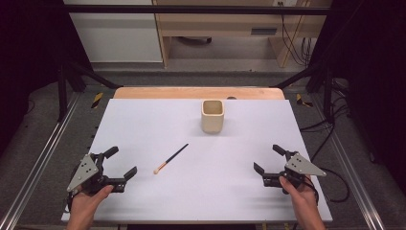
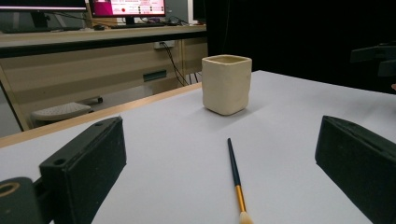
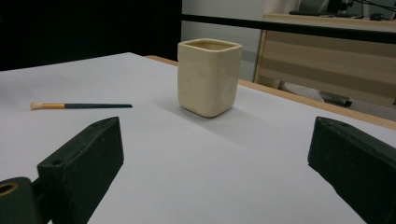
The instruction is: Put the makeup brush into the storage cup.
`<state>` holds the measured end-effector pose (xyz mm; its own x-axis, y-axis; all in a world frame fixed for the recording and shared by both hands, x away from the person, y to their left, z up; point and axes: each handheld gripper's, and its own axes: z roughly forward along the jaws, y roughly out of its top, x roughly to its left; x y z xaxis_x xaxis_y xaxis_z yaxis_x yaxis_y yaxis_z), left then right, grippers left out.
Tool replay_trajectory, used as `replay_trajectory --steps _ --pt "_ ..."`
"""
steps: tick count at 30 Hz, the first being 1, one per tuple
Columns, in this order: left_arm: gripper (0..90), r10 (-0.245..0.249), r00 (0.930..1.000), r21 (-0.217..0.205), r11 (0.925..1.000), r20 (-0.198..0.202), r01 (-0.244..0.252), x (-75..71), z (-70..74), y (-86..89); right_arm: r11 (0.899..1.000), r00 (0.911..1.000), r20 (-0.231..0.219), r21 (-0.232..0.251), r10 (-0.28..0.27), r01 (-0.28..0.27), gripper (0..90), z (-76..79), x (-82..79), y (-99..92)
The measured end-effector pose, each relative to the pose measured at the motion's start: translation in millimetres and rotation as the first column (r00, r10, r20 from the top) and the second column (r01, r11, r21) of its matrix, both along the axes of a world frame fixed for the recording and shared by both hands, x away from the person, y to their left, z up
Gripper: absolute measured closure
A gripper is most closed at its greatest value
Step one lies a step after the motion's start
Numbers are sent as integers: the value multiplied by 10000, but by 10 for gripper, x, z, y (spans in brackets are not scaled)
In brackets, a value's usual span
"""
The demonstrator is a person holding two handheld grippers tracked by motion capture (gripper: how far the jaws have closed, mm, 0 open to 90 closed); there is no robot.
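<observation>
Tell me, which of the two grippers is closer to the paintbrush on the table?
The left gripper, at the table's near left corner. The paintbrush lies left of centre, bristle tip towards it, while the right gripper sits farther off at the near right. Both have open, empty jaws.

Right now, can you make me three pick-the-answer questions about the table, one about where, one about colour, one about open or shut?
1. Where does the paintbrush lie?
A. inside the cup
B. flat on the white sheet, nearer the person than the cup
C. between closed jaws

2. What colour is the square cup?
A. cream
B. red
C. blue

3. How are the left hand-held gripper and the right hand-held gripper?
A. both shut
B. both open and empty
C. one holds the cup

Answers: 1 B, the brush lies apart from the cup on the sheet. 2 A, its walls look pale cream. 3 B, the jaws stand wide with nothing between them.
</observation>
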<state>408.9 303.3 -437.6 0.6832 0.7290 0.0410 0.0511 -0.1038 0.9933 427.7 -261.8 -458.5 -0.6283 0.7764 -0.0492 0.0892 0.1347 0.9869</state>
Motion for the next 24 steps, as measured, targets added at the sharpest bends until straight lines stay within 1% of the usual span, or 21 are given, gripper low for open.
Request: replay_trajectory --steps 10,16,17,18,20,22,24 --pt "13 37 9994 227 9997 -355 -29 16 -21 -38 9998 9998 -199 -175 19 -22 35 -19 4 28" --pt "12 -65 9984 354 9993 -568 85 21 -31 -83 9997 9997 -252 -244 -37 31 34 -20 -1 29" --pt "13 -121 9979 459 9988 -643 151 24 -35 -104 9996 9996 -260 -277 -60 53 34 -21 -2 29" --pt "13 -138 9976 421 9990 -674 167 26 -39 -120 9996 9996 -270 -287 -75 67 34 -22 -2 30" --pt "13 -174 9970 521 9984 -758 214 25 -39 -144 9994 9996 -284 -338 -93 83 34 -25 0 34" --pt "15 -204 9958 498 9984 -896 249 24 -43 -181 9993 9994 -322 -371 -97 85 34 -29 0 38" --pt "18 -228 9943 705 9971 -1039 302 24 -57 -233 9992 9993 -348 -397 -96 82 34 -26 -1 43"
